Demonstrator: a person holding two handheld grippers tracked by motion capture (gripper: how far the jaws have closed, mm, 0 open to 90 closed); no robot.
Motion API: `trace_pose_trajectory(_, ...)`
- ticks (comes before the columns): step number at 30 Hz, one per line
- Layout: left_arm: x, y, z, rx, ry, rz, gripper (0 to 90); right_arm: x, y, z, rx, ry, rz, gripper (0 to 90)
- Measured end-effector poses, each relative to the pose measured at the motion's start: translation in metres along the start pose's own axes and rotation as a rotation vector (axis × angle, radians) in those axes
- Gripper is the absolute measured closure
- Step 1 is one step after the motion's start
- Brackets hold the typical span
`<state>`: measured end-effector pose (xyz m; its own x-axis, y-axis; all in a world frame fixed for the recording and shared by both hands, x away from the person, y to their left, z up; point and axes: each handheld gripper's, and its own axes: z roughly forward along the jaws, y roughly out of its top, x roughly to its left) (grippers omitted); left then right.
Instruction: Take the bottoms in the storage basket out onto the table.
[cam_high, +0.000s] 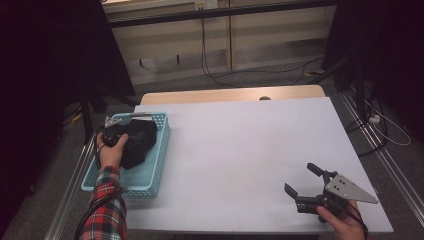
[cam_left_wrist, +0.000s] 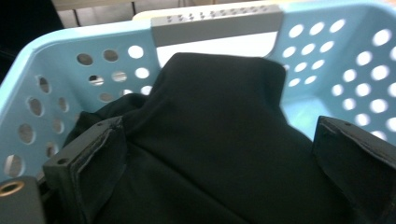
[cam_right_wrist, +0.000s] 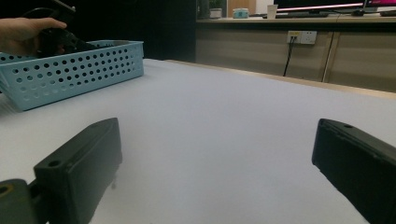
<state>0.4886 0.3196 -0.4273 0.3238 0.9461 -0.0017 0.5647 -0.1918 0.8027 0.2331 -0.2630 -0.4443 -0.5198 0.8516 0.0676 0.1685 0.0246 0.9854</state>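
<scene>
Reaching into the light blue basket at the counter's left edge, the left tongs sit spread wide with a hump of the black cloth bulging up between the jaws, not pinched yet as far as I can tell. The cloth is crumpled in the far half of the basket, so it has no real pointing end; in the high view the heap runs roughly along the basket's length, toward the far wall. My take on doing this well: push the jaws down a bit either side of that raised fold before closing, so you grab a thick bunch and not one thin layer that slips. Lift straight up to clear the rim. The right tongs hover spread over bare counter near the front right corner, holding nothing.
</scene>
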Motion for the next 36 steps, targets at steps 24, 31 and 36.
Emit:
trace_pose_trajectory(24, -0.007, -0.014, 0.02, 0.168, -0.006, -0.047, 0.0, 0.003, -0.001, 0.001, 0.014, 0.026, -0.008, 0.7)
trace_pose_trajectory(31, -0.011, -0.015, 0.02, 0.195, 0.0, -0.013, 0.0, 0.003, -0.001, 0.001, 0.017, 0.029, -0.013, 0.8)
trace_pose_trajectory(36, -0.013, -0.016, 0.02, 0.198, -0.003, -0.011, 0.0, 0.003, 0.0, 0.0, 0.015, 0.031, -0.015, 0.7)
